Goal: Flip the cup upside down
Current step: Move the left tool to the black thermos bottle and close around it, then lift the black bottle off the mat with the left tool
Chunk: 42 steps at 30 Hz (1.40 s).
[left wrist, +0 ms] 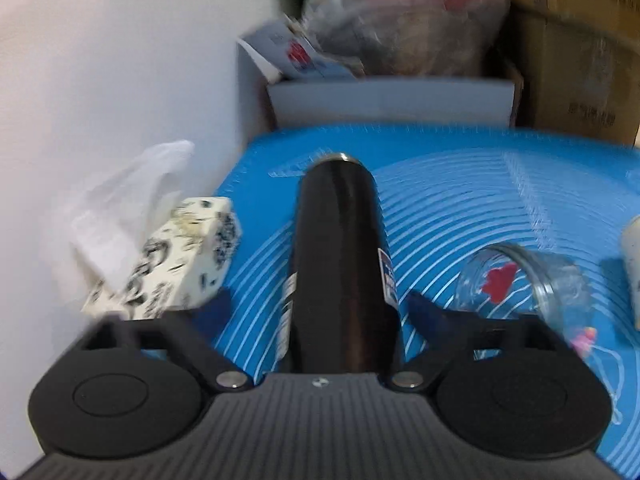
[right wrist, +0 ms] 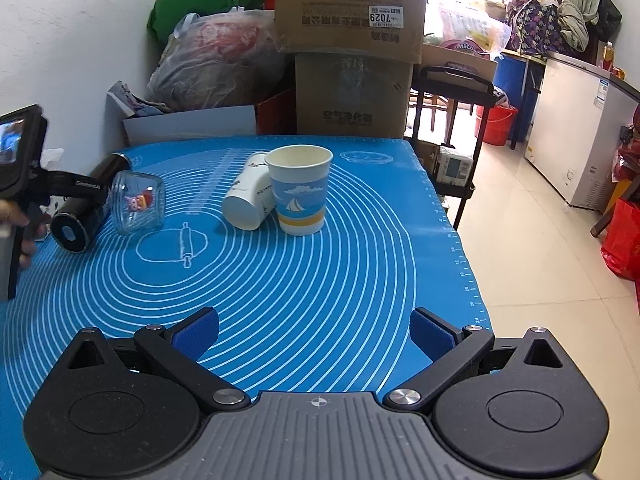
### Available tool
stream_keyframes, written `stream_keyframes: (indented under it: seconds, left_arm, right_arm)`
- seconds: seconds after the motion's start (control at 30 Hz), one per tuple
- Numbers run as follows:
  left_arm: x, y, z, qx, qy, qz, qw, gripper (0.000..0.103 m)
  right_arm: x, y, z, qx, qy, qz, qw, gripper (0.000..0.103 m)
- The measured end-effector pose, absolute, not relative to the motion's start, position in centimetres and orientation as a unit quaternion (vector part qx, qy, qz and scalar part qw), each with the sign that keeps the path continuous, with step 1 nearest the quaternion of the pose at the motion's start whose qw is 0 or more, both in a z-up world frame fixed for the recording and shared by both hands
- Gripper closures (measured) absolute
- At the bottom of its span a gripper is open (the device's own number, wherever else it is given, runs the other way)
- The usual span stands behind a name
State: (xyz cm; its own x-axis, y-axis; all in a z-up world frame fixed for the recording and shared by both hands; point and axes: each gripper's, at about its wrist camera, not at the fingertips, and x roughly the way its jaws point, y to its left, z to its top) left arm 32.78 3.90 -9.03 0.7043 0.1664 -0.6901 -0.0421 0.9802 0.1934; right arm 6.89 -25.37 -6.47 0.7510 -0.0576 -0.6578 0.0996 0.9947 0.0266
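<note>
A black cylindrical cup [left wrist: 340, 264] lies on its side on the blue mat [left wrist: 500, 200], between the fingers of my left gripper [left wrist: 316, 308]. The jaws stand wide on either side of it; contact is not clear. In the right wrist view the same black cup [right wrist: 86, 208] lies at the mat's left, with the left gripper [right wrist: 60, 190] over it. My right gripper [right wrist: 314, 332] is open and empty above the mat's near edge. A paper cup [right wrist: 300, 194] with a sailboat stands upright mid-mat.
A glass jar [right wrist: 138, 202] lies tilted beside the black cup, also in the left wrist view [left wrist: 524, 280]. A white cup [right wrist: 250, 196] lies on its side against the paper cup. A patterned tissue box [left wrist: 180, 260] sits left. Cardboard boxes [right wrist: 352, 52] and bags stand behind.
</note>
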Motion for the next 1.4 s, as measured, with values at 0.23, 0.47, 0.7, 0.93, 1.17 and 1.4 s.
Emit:
stream_keyframes:
  seconds: [0.23, 0.47, 0.7, 0.93, 1.17, 1.4]
  left_arm:
    - [34.7, 4.2, -10.3, 0.083, 0.411, 0.040, 0.907, 0.035]
    - [32.3, 4.6, -9.1, 0.078, 0.381, 0.051, 0.920, 0.036]
    - [26.1, 3.9, -5.1, 0.092, 0.345, 0.026, 0.934, 0.036]
    - [16.8, 0.8, -3.4, 0.110, 0.330, -0.016, 0.937, 0.036]
    - [10.6, -1.7, -6.2, 0.097, 0.364, -0.035, 0.926, 0.036]
    - [8.5, -2.5, -8.9, 0.093, 0.401, -0.037, 0.911, 0.036]
  right_arm:
    - [7.8, -25.6, -7.6, 0.033, 0.359, -0.048, 0.931, 0.000]
    - [8.0, -25.3, -7.7, 0.031, 0.361, -0.045, 0.931, 0.000]
    - [7.2, -25.1, -6.8, 0.034, 0.352, -0.038, 0.935, 0.000]
    - [5.6, -24.9, -5.3, 0.035, 0.340, -0.025, 0.940, 0.000]
    - [4.1, -25.2, -4.4, 0.018, 0.338, -0.016, 0.941, 0.000]
    - [3.5, -25.6, -4.5, 0.006, 0.346, -0.015, 0.938, 0.000]
